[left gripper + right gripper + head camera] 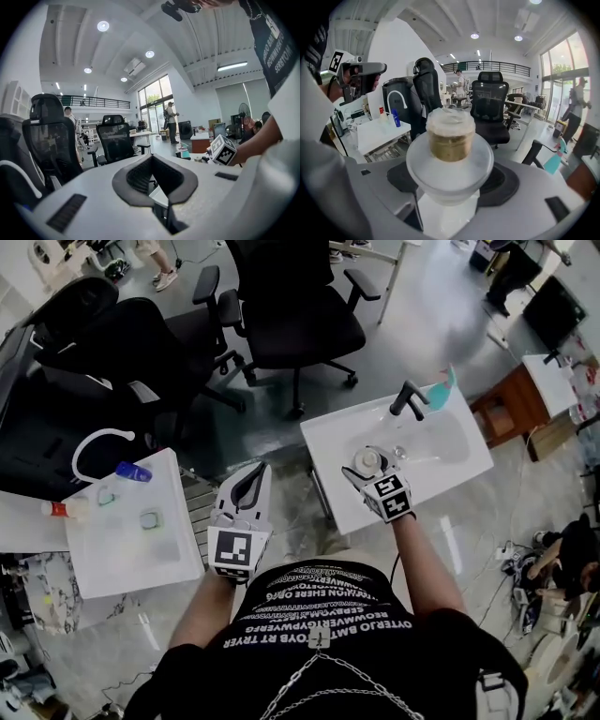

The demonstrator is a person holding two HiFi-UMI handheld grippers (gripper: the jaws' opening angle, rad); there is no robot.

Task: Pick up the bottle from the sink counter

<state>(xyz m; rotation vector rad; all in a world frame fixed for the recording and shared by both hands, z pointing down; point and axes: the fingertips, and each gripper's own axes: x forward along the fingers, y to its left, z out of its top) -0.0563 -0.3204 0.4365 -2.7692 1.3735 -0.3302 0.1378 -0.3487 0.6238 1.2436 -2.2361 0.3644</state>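
Black office chairs (291,306) fill the floor ahead of me. Below them stands the white sink counter (328,442) with its dark faucet (409,397), and a white side table (178,521) is off to my left, well apart from it.

My left gripper (253,474) points out between the table and the counter. Its jaws are together with nothing in them.

My right gripper (370,470) is over the near part of the counter, and its jaws are clamped on the bottle (450,140). The pads press the wide frosted body from both sides. The gold collar and pale cap stand clear above them, pointing away from me. In the right gripper view only the room shows behind the bottle, so I judge it is off the counter and carried by me alone.

I'd expect the bottle to be stiff and fairly light for its size. It may be glass or thick plastic, but I cannot tell which. The body is smooth and rounded, so it could slip or swivel between flat pads if I tilt or jerk. If it is glass, a drop onto the counter might crack it.

The broad body is the right place to hold, low and centred. The cap is narrower and may turn or pull off. A small blue bottle (133,472) lies on the side table.
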